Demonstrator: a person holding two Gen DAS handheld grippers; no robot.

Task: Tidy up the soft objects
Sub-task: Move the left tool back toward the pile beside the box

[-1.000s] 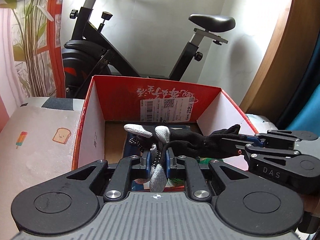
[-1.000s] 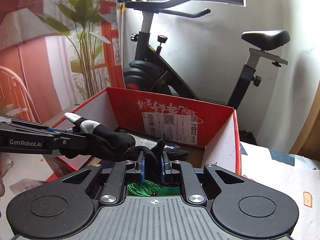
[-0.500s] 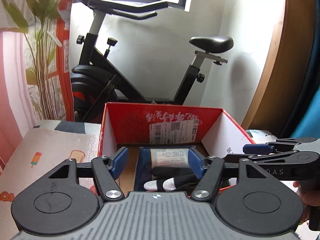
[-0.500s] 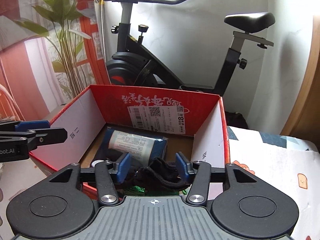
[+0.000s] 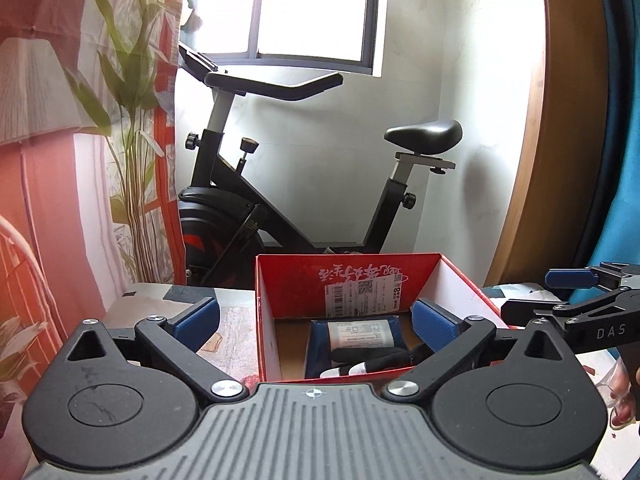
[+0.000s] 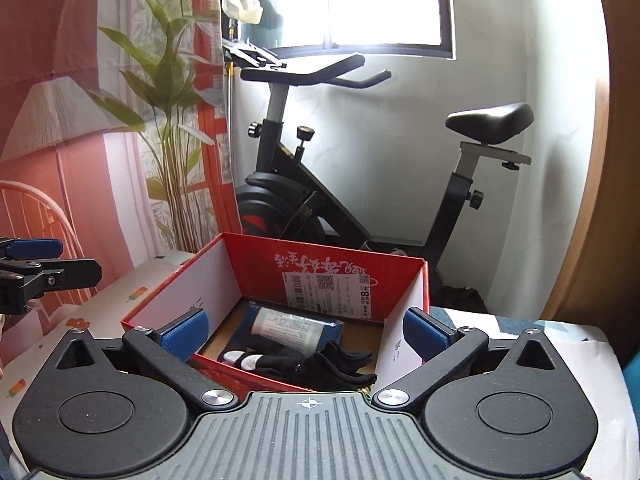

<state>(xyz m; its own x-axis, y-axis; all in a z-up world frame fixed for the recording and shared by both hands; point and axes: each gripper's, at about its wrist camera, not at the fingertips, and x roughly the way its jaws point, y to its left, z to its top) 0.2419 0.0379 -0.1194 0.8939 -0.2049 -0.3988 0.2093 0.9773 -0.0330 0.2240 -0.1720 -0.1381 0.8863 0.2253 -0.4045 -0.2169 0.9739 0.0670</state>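
Black gloves [image 6: 316, 364] below hand-held gripper [image 6: 306, 332]

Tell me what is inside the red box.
Inside the red box lie a black glove with grey fingertips and a dark blue packet with a white label. Something green shows at the near edge; the glove covers part of the floor.

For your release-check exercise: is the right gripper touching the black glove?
Apart. The right wrist view shows the right gripper wide open above the black glove in the red box.
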